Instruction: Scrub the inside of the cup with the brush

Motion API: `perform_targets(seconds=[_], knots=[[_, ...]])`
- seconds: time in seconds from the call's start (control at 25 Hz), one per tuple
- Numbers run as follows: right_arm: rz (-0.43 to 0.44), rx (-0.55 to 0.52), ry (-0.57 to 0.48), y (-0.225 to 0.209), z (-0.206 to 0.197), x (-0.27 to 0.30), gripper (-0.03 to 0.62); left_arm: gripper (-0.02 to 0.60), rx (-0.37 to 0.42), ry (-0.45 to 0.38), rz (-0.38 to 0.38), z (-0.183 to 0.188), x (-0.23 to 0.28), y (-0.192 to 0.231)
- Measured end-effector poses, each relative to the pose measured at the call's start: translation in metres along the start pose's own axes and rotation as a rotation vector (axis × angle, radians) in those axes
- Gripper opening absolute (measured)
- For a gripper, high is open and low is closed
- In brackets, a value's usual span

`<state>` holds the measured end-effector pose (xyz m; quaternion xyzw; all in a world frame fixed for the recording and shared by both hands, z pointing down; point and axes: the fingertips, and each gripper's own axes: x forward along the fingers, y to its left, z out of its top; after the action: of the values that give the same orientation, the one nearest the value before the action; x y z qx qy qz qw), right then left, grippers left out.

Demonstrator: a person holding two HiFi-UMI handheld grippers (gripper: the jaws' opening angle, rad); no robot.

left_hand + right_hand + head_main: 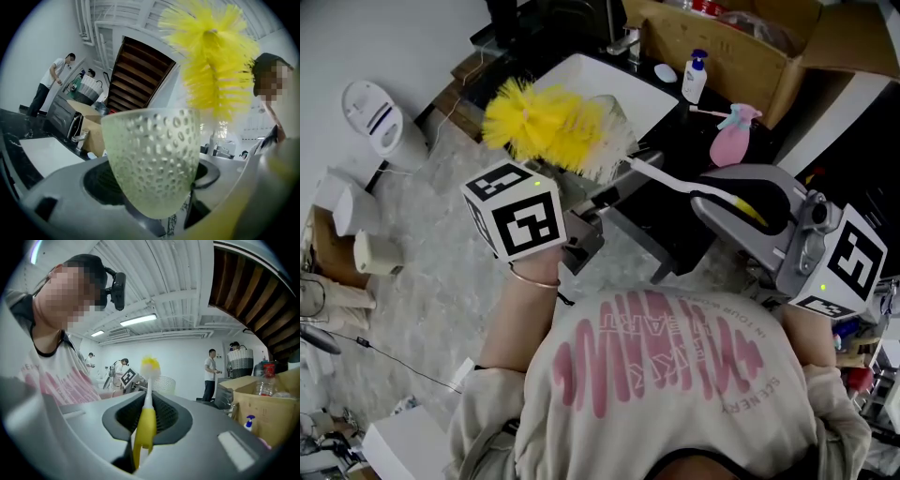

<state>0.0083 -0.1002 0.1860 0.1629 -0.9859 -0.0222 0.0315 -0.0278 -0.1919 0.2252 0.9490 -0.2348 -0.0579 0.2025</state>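
Observation:
A clear dimpled cup (152, 164) sits between the jaws of my left gripper (154, 192), which is shut on it. In the head view the cup (611, 120) is held over the sink edge by the left gripper (598, 192). The brush has a yellow bristle head (542, 122), a white stem and a yellow grip (750, 212). My right gripper (742, 208) is shut on that grip (144, 427). The bristle head (213, 61) stands by the cup's rim and mostly clear of it. I cannot tell whether its tip is inside.
A white sink (623, 89) lies in a black counter (680, 145). A blue-capped bottle (695, 77), a pink spray bottle (731, 141) and an open cardboard box (750, 56) stand beyond. Several people stand far off in the gripper views.

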Motion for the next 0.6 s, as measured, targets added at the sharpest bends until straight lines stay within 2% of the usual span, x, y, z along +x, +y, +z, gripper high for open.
perform_targets(seconds=[0.16,0.28,0.6], knots=[[-0.082,0.039,-0.005,-0.020,-0.002,-0.007,0.048,0.374,0.016,0.010,0.026,0.000,-0.002,0.006],[-0.097,0.057,-0.002,-0.026,-0.007,-0.011,0.048,0.374,0.032,0.007,0.039,0.003,-0.004,0.008],[-0.140,0.095,0.009,-0.037,-0.020,-0.018,0.048,0.374,0.166,0.037,0.113,0.006,-0.009,0.008]])
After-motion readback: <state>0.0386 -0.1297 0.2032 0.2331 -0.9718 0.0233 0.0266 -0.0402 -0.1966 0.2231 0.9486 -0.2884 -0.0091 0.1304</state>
